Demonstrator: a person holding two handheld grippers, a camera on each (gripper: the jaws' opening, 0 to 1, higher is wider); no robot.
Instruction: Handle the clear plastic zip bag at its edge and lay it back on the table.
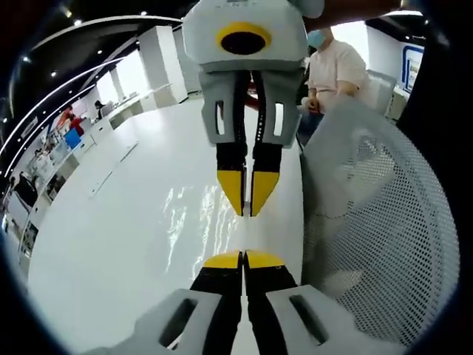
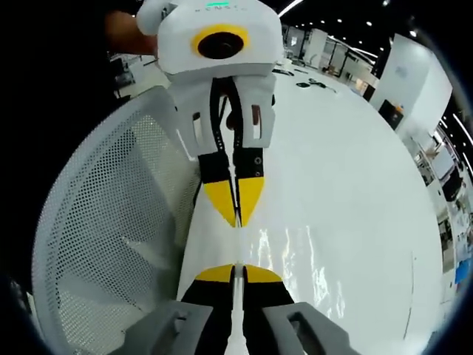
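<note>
Yellow-tipped jaws sit right under the lens in the left gripper view, where the left gripper point(image 1: 244, 259) is pinched nearly shut on the top edge of the clear zip bag point(image 1: 194, 222), and facing it at twelve o'clock the right gripper point(image 1: 248, 201) is clamped on the same edge. In the right gripper view it's mirrored: right gripper point(image 2: 238, 272) closed at six o'clock, left gripper point(image 2: 236, 213) opposite, the bag point(image 2: 284, 255) hanging as a glinting film toward four o'clock over the white table point(image 2: 347, 155). I can't tell whether anything is inside the bag; it looks empty. Risks, as I judge them: the slick film could slide out of one pinch, leaving the bag dangling from the other; pulling apart could stretch or pop the seal. The white mesh chair point(image 1: 384, 222) sits close at three o'clock, so the bag could snag it on the way down. A seated person point(image 1: 334, 70) is at one o'clock.
</note>
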